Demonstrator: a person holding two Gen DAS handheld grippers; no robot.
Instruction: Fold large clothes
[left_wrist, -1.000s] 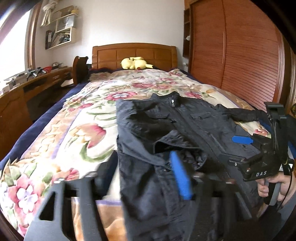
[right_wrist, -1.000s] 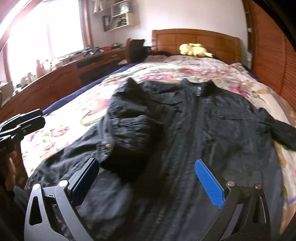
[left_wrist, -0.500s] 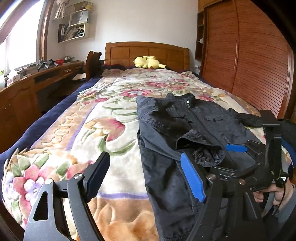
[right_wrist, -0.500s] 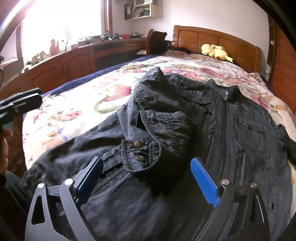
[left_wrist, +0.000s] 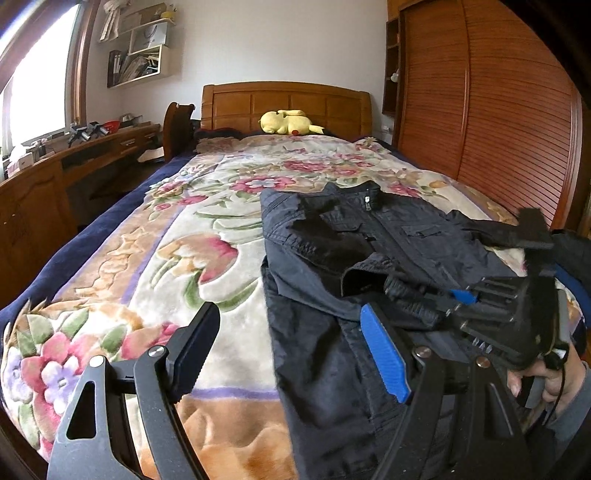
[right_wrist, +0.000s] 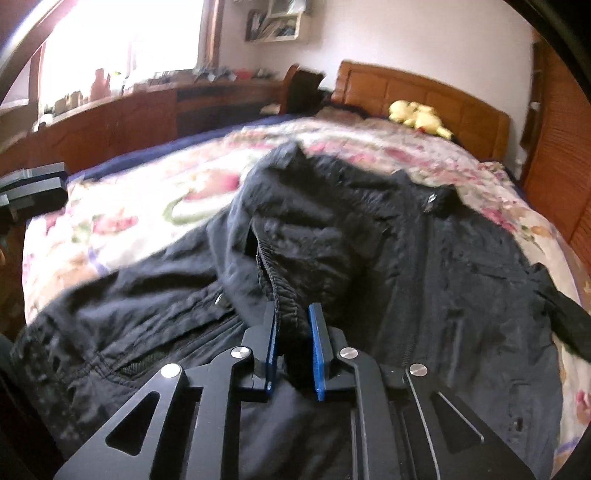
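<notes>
Spread across the frame in both views: a wide bed under a plush floral blanket (left_wrist: 207, 254), with the task's thing, a large black zip-front cloth jacket (left_wrist: 332, 354), lying front-up on the right half of the left wrist view and filling the centre of the right wrist view. Judged to be at the sleeve step: one sleeve folded in over the chest, its elasticated black cuff (right_wrist: 284, 295) lying mid-frame. Right gripper (right_wrist: 291, 321) pressed almost together, having just been closing, blue pads pinching that cuff between them. Left gripper (left_wrist: 284, 350) spread wide at the bottom of its own view, nothing between the pads, poised above the jacket's near left edge and the blanket. Next move, as a guess: draw the pinched cuff across or down to lay the sleeve flat along the body, with the free tool ready to pin or take the hem. Plenty of bare blanket at left of the left wrist view for sweeping cloth; tighter at right, where the jacket's other sleeve (right_wrist: 561, 317) trails toward the bed edge beside a slatted red-brown wooden wardrobe (left_wrist: 498, 129). Far off at top centre, a small yellow plush toy (left_wrist: 288, 123) against the wooden headboard (left_wrist: 284, 101), well apart from the work.
</notes>
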